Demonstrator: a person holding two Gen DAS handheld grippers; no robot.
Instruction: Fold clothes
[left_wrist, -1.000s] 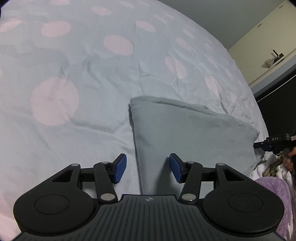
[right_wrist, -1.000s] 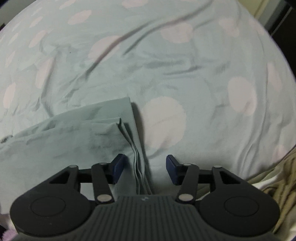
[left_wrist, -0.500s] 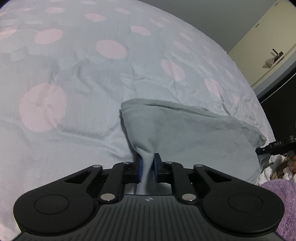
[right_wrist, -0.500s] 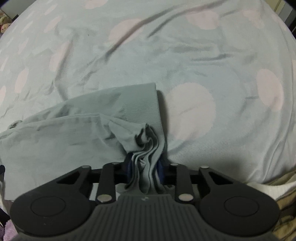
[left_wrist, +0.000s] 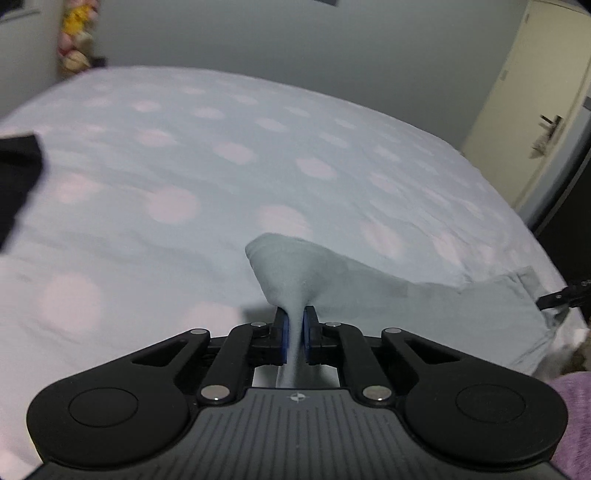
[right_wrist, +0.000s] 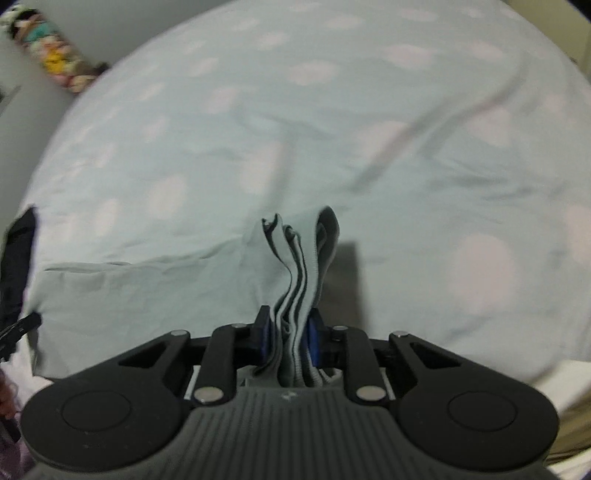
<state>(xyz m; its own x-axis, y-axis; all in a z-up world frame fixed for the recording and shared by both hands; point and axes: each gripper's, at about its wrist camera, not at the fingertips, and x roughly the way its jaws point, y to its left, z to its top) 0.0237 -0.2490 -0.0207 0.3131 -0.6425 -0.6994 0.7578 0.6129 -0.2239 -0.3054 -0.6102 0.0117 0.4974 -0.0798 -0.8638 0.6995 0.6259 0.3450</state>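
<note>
left wrist: both grippers (left_wrist: 294, 334) (right_wrist: 288, 341) clamp the garment's (left_wrist: 369, 291) edges over open bedsheet (left_wrist: 147, 166).

Two wrist views, angled down, close over the bed sheet (left_wrist: 147, 155), sharing grey garment (right_wrist: 129, 291)

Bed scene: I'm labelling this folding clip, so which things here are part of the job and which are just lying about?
Part of the job:
grey garment
left gripper, clamped on it
right gripper, clamped on its bunched layers

Lying about:
spotted bedsheet
black cloth
purple fabric
</note>
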